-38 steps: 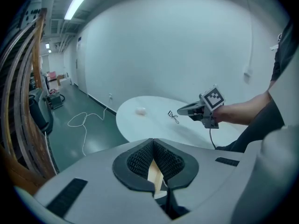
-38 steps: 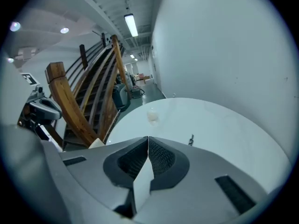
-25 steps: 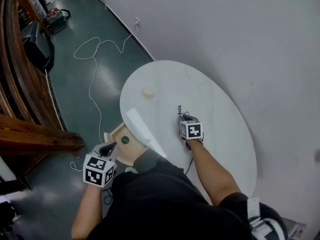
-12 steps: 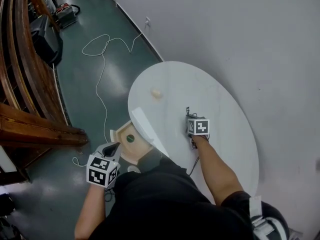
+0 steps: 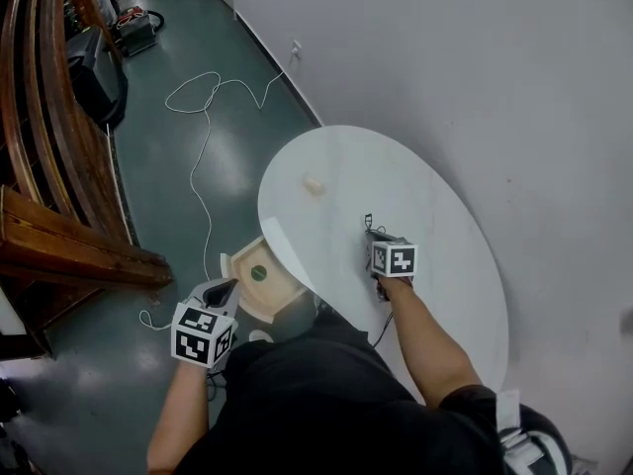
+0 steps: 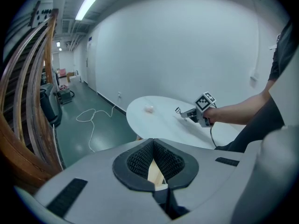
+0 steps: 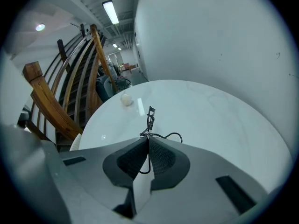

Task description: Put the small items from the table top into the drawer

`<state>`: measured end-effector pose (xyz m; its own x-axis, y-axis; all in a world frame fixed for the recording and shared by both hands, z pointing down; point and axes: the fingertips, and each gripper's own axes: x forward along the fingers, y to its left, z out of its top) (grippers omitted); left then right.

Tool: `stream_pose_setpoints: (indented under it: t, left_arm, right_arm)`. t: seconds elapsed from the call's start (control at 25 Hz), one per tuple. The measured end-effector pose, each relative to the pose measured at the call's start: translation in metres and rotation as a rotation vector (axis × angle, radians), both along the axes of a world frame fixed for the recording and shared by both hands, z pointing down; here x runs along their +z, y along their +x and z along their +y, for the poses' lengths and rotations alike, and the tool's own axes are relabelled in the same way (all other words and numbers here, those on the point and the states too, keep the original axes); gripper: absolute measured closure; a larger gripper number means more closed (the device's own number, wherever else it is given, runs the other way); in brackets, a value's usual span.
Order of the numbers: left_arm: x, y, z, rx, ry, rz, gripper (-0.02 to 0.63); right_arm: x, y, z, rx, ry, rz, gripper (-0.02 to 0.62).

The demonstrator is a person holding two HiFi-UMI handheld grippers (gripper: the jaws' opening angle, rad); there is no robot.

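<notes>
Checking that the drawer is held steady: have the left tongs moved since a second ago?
No. In the head view the left tongs stay at the lower-left corner of the open drawer, just as before. Only the whole view has shifted.

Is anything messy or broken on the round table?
Nothing looks spilled or broken. The only loose thing I see on the white table is a small pale lump on its left side. The right gripper's jaws have just closed on a thin black wire tool.
</notes>
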<state>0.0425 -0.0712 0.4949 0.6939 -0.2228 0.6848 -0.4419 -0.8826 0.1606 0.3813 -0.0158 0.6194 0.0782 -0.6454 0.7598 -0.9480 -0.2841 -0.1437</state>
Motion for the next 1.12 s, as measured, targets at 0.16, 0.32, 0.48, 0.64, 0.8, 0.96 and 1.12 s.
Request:
stream_pose_setpoints:
  t: [0.16,0.32,0.48,0.64,0.8,0.96,1.12]
  left_arm:
    - [-0.001,-0.013,0.003,-0.005,-0.005,0.005,0.592]
    - [0.0,-0.029,0.005,-0.023,-0.01,0.01,0.592]
    - [0.001,-0.049,0.007,-0.054,-0.009,0.012,0.592]
    - [0.005,-0.069,0.006,-0.105,-0.013,0.017,0.592]
    - [0.009,-0.088,0.009,-0.155,-0.023,0.021,0.592]
    - [0.012,-0.107,0.01,-0.208,-0.03,0.026,0.592]
    - [0.019,-0.119,0.017,-0.258,-0.046,0.03,0.592]
  right_arm:
    - [-0.019,-0.031,-0.007,-0.054,0.039,-0.001,0.58]
    - [-0.032,-0.072,-0.02,-0.142,0.068,-0.005,0.58]
    - [-0.039,-0.117,-0.031,-0.229,0.087,-0.023,0.58]
    - [-0.039,-0.156,-0.042,-0.324,0.083,-0.03,0.58]
    - [-0.036,-0.19,-0.05,-0.415,0.07,-0.032,0.58]
    - [-0.033,-0.233,-0.054,-0.528,0.053,-0.041,0.58]
    - [-0.022,-0.282,-0.041,-0.691,0.01,-0.05,0.58]
